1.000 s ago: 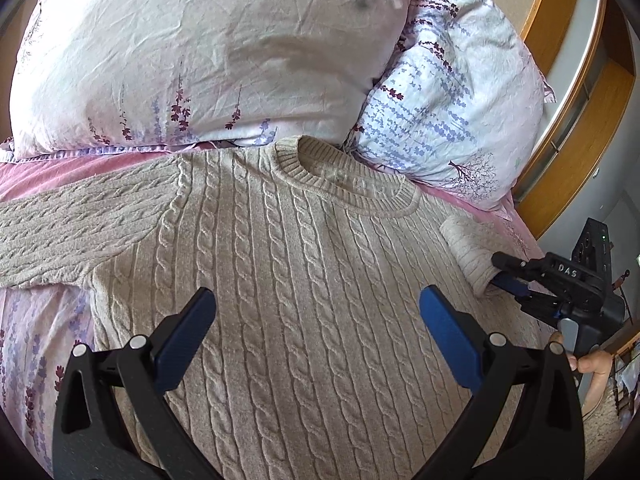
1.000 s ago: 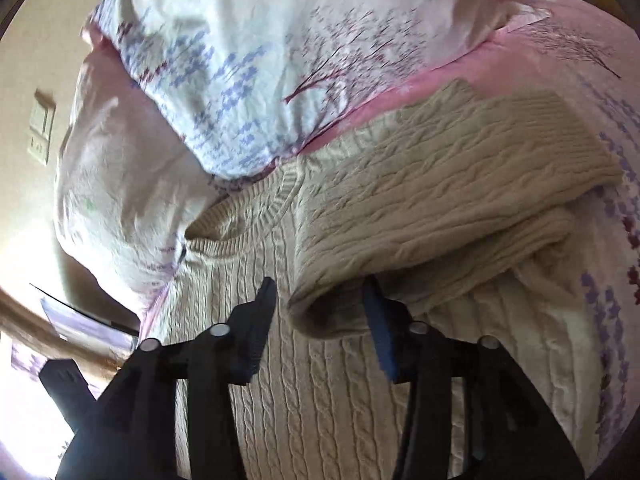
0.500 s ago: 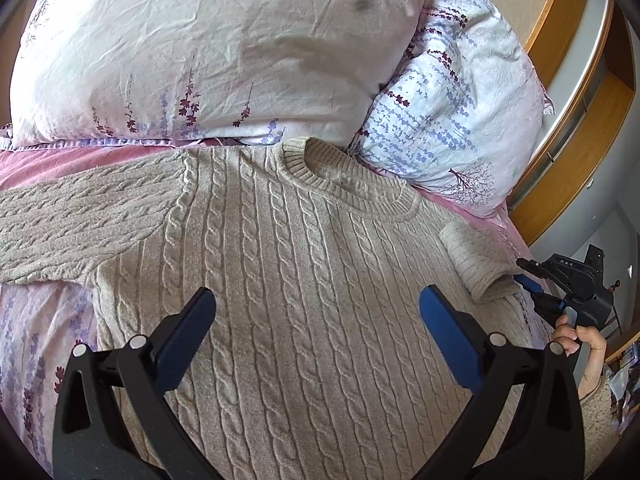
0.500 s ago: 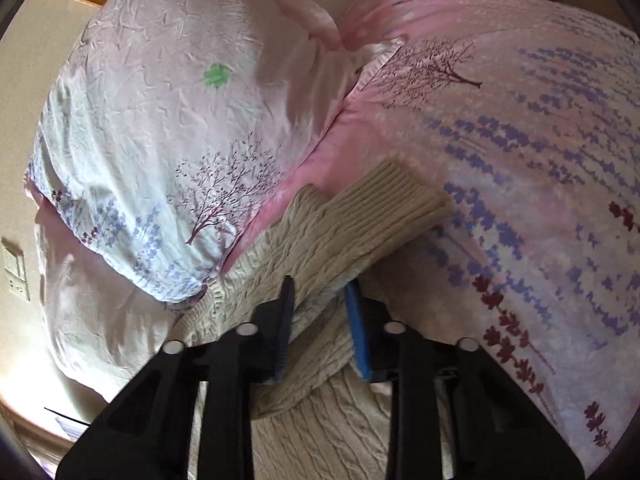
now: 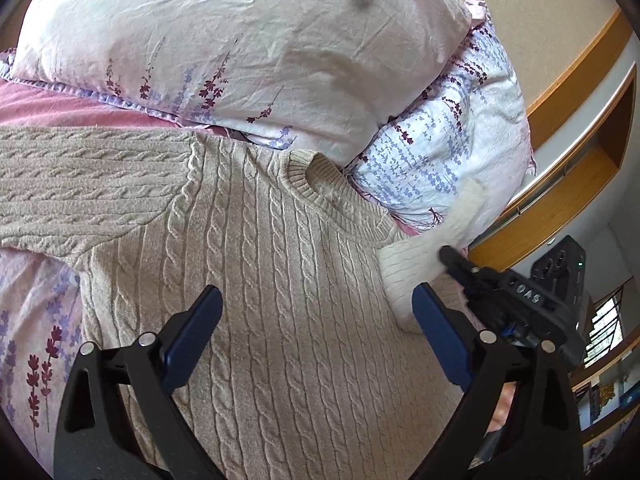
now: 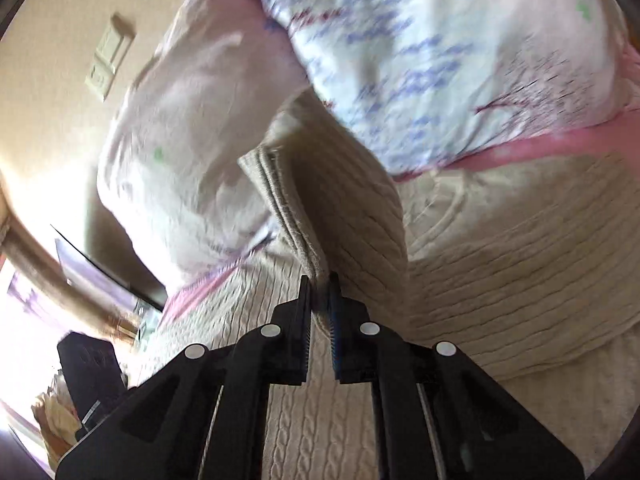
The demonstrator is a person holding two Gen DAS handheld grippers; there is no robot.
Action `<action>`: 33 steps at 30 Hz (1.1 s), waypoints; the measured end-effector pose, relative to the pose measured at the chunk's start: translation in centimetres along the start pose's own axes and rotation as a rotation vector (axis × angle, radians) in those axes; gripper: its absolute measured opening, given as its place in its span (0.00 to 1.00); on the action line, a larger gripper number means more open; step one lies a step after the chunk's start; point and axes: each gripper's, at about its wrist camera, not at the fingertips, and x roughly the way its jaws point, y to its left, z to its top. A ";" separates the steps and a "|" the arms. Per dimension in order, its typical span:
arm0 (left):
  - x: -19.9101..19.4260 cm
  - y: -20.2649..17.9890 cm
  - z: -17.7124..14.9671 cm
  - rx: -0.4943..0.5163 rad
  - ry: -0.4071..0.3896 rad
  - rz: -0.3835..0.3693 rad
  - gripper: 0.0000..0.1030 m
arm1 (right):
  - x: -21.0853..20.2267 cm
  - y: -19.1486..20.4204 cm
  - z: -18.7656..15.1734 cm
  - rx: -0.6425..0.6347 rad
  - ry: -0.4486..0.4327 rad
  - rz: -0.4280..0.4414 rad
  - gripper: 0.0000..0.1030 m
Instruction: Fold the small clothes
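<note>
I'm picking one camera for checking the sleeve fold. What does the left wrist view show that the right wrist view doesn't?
Only the left wrist view shows the sweater's neckline, its other sleeve spread flat, and the left gripper over the chest, nothing between its closing fingers.

Only the right wrist view shows the right gripper shut on the lifted sleeve's cuff, and a wall switch.

Both show the cable-knit body, the lifted sleeve and the floral pillows.
</note>
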 end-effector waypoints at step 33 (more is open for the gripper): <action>6.5 1.5 2.9 -0.139 0.111 0.038 0.08 | -11.2 -17.0 -3.3 0.526 -0.247 -0.220 0.08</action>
